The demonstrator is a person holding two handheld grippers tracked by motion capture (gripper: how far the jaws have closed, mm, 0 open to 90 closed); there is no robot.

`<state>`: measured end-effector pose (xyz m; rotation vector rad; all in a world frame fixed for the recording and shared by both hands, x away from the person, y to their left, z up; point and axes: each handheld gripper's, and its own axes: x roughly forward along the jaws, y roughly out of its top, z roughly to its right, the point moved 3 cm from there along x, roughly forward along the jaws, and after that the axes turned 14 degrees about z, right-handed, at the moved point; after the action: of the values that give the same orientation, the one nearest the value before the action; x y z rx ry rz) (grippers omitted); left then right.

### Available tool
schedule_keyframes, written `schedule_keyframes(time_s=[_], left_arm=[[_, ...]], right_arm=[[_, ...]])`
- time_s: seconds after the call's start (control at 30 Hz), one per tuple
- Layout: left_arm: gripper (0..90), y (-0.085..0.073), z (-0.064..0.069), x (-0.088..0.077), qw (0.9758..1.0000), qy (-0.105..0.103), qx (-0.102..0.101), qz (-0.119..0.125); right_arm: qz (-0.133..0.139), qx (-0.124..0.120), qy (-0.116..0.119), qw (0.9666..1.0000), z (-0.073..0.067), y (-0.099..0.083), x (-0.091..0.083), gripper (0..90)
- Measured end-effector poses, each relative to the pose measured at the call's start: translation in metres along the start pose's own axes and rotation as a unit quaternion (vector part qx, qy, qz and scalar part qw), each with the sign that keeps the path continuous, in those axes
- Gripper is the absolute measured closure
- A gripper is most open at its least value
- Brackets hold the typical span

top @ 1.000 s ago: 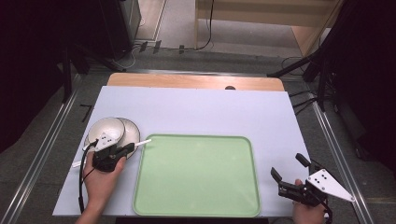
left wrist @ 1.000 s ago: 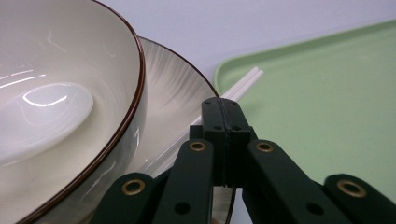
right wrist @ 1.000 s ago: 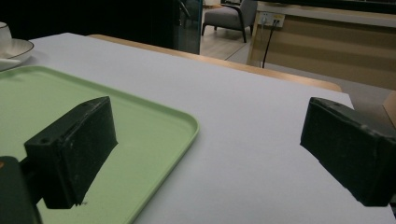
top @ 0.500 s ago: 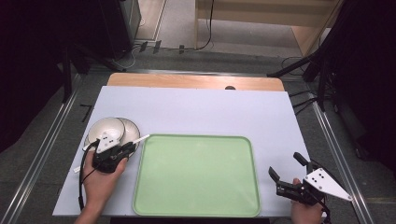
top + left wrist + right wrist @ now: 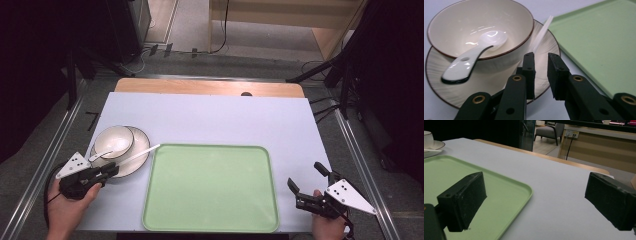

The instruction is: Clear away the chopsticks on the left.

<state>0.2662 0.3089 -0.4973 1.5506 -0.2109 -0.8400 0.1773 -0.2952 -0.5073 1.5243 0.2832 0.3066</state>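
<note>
Glazed ceramic bowl (image 5: 114, 142) on plate (image 5: 131, 161), left of frame, spoon (image 5: 471, 57) inside: slick, brittle. Grip plate rim. Left gripper (image 5: 111, 171) jaws just opened slightly, empty; right gripper (image 5: 306, 181) wide open, lower right.

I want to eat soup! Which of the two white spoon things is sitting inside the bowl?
The short, fat ceramic spoon: its scoop rests inside the bowl, handle over the rim. The thin plastic one lies outside on the plate, beside the bowl.
</note>
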Motion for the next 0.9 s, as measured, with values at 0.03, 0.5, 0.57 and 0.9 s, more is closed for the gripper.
schedule_keyframes(time_s=[0.03, 0.5, 0.57, 0.9], left_arm=[[77.6, 0.000, 0.000, 0.000, 1.0000, 0.000, 0.000, 0.000], [80.5, -0.007, -0.013, 0.007, 0.9992, 0.024, -0.015, -0.028], [80.6, -0.006, -0.013, 0.007, 0.9992, 0.024, -0.012, -0.030], [79.3, -0.007, -0.003, 0.018, 0.9971, 0.022, 0.020, -0.070]], right_arm=[[0.000, -0.001, 0.000, 1.0000, 0.000, 0.000, 0.000, 4.0], [-0.002, -0.001, -0.001, 1.0000, 0.001, -0.001, -0.003, 4.0], [-0.002, -0.001, -0.001, 1.0000, 0.001, -0.002, -0.003, 4.0], [-0.004, 0.000, -0.001, 1.0000, 0.002, -0.002, -0.004, 4.0]])
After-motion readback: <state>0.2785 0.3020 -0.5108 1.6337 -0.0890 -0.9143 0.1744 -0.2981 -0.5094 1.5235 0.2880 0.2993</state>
